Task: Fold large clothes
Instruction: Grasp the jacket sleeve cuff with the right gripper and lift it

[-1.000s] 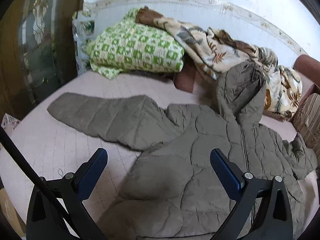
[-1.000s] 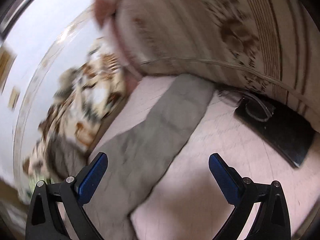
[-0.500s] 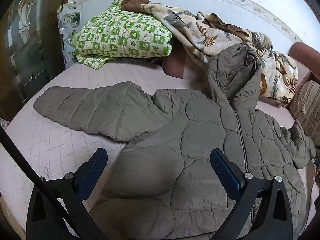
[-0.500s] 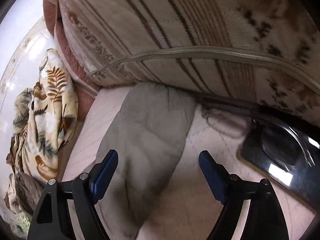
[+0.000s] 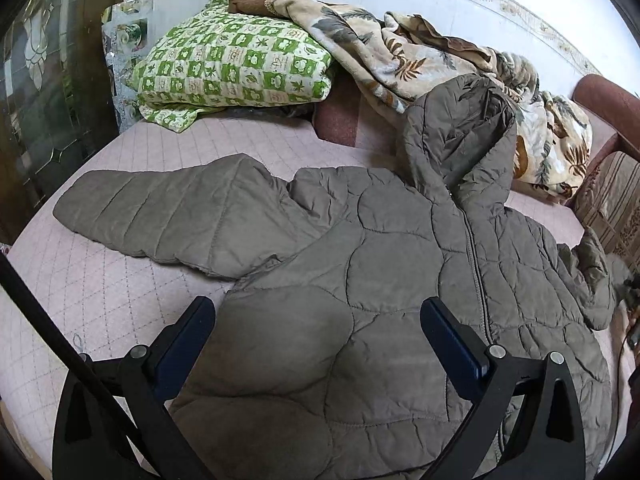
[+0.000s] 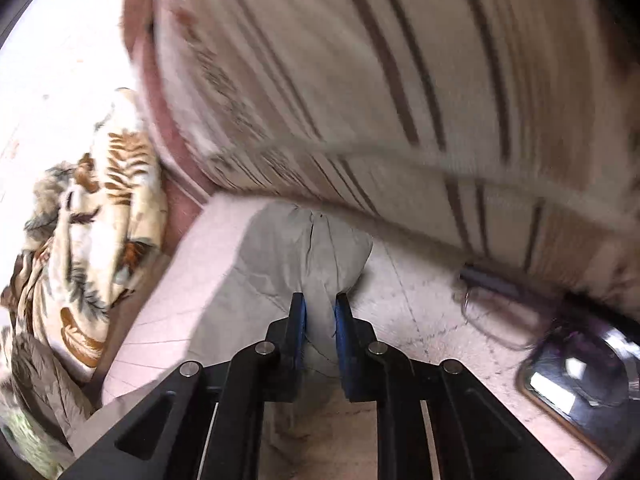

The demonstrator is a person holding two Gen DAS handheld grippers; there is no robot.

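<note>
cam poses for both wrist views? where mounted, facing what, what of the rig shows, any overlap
Left wrist: on the left gripper, angled down over the olive jacket spread on the pink bed; only its two open fingers show.
Right wrist: on the right gripper, low at the jacket sleeve by the striped cushion; jaws closing on sleeve fabric.
Shared: the jacket, bed, leaf-print blanket and striped cushion.

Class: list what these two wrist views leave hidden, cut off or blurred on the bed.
1. Left wrist view: jacket hem, cut off by the bottom edge and left gripper.
2. Right wrist view: striped cushion, motion-blurred.
3. Right wrist view: sleeve fabric between the closing jaws of the right gripper, hidden.
</note>
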